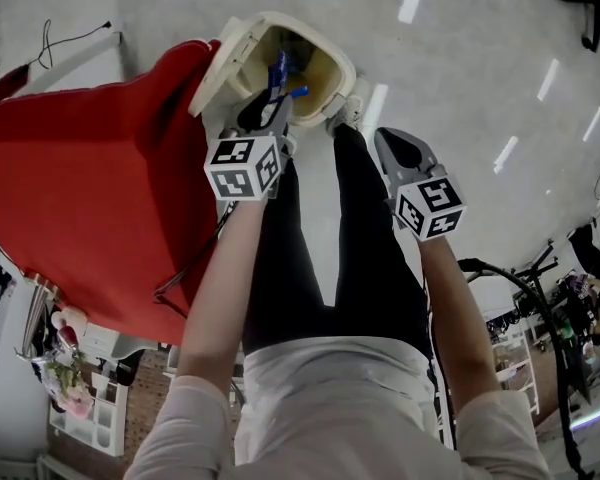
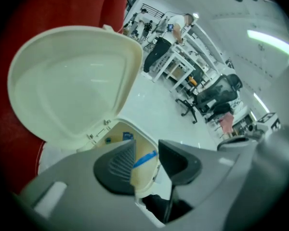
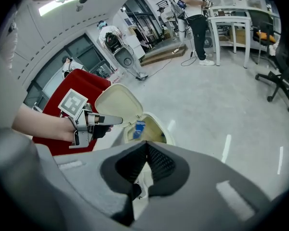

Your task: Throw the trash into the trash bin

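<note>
A cream trash bin (image 1: 330, 63) stands on the floor with its lid (image 1: 220, 58) swung up. My left gripper (image 1: 275, 103) hangs over the bin's mouth, jaws open with a gap between the pads. A blue piece of trash (image 1: 280, 68) is just past its tips, inside the rim, touching neither pad. In the left gripper view the lid (image 2: 72, 81) fills the upper left, and a blue strip (image 2: 145, 159) shows through the gap of the gripper (image 2: 147, 150). My right gripper (image 1: 385, 136) is to the right of the bin, shut and empty; its view shows the bin (image 3: 159, 129) and the trash (image 3: 139, 129).
A red cloth-covered piece (image 1: 90, 188) stands close on the bin's left. The person's black-clad legs (image 1: 310, 258) reach to the bin's base. Black cables (image 1: 510, 278) lie on the floor at right. Farther off are office chairs (image 2: 216, 100) and tables with a standing person (image 3: 195, 13).
</note>
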